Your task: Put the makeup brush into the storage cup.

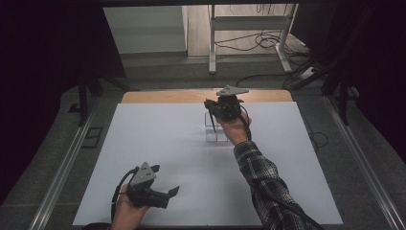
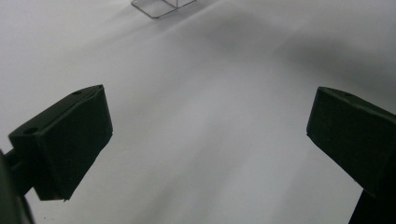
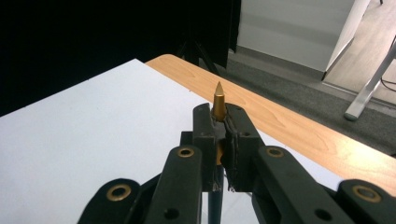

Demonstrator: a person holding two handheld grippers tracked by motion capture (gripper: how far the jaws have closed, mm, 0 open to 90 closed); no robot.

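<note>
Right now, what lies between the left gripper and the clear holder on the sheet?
Nothing: in the high view, only bare white sheet separates the left gripper from the clear holder. The left gripper view shows the same.

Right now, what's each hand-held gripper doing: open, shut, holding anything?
Left hand-held gripper: open, empty, over the white table sheet.
Right hand-held gripper: shut on a pen with a gold pointed tip.

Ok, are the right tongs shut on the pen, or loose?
Shut on it: the right tongs pinch the pen, its gold tip poking up between the closed jaws.
</note>
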